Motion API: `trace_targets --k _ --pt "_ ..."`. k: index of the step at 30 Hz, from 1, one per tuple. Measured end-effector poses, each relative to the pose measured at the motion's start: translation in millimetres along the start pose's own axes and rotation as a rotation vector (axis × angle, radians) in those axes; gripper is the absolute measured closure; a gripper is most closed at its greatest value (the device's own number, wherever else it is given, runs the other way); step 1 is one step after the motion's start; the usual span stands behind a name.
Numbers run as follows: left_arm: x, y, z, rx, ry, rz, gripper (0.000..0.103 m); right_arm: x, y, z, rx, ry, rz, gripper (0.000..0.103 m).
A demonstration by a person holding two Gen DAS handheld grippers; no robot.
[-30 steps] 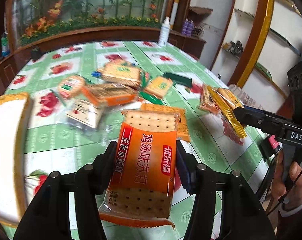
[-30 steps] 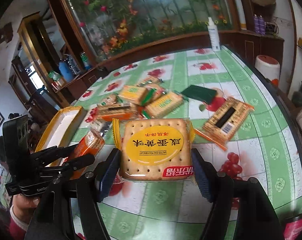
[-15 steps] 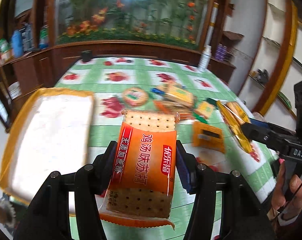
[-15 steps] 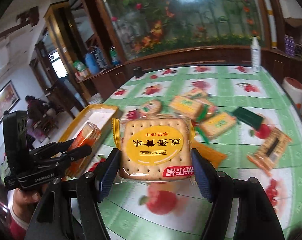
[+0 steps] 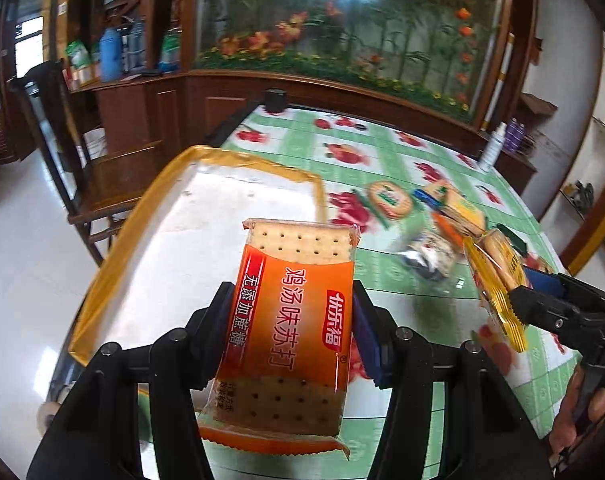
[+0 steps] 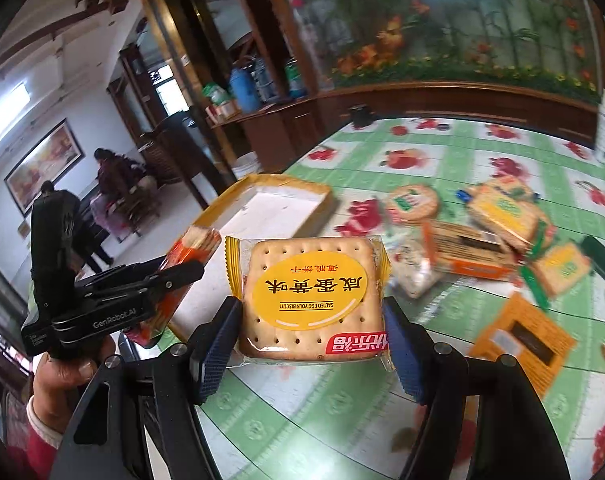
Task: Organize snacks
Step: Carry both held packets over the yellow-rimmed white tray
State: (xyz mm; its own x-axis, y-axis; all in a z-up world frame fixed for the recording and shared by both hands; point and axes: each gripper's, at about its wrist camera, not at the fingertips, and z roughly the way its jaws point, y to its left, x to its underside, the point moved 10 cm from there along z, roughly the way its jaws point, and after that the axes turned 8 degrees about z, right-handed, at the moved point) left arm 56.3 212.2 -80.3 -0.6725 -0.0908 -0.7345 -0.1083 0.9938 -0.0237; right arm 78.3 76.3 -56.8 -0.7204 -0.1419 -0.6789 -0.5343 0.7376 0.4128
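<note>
My left gripper [image 5: 292, 332] is shut on an orange cracker pack [image 5: 290, 320] and holds it in the air over the near right part of a yellow-rimmed white tray [image 5: 174, 248]. My right gripper [image 6: 312, 332] is shut on a yellow salted egg yolk biscuit pack [image 6: 308, 296] and holds it above the table, to the right of the tray [image 6: 278, 208]. The right gripper and its pack also show in the left wrist view [image 5: 498, 280]. The left gripper and the orange pack also show in the right wrist view [image 6: 182, 264].
Several loose snack packs [image 6: 498, 224] lie in a heap on the green flowered tablecloth [image 6: 462, 152], right of the tray. A round biscuit pack [image 5: 388, 199] lies nearest the tray. A white bottle [image 5: 492, 148] stands at the far edge. The table edge runs left of the tray.
Both grippers have swung left with their packs, from over the snack heap toward the tray. The tray now fills the middle of the left wrist view.
</note>
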Motion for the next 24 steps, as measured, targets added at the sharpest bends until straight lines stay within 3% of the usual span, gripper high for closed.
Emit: trace_targets --k 7,16,24 --pt "10.0 43.1 2.8 -0.078 0.017 -0.068 0.049 -5.8 39.0 46.6 -0.072 0.036 -0.014 0.032" --pt "19.9 69.4 16.9 -0.133 0.049 -0.111 0.048 -6.0 90.7 102.1 -0.138 0.074 -0.032 0.032" --pt "23.7 84.1 25.6 -0.171 0.064 -0.120 0.049 -4.2 94.0 138.2 -0.139 0.104 0.021 0.032"
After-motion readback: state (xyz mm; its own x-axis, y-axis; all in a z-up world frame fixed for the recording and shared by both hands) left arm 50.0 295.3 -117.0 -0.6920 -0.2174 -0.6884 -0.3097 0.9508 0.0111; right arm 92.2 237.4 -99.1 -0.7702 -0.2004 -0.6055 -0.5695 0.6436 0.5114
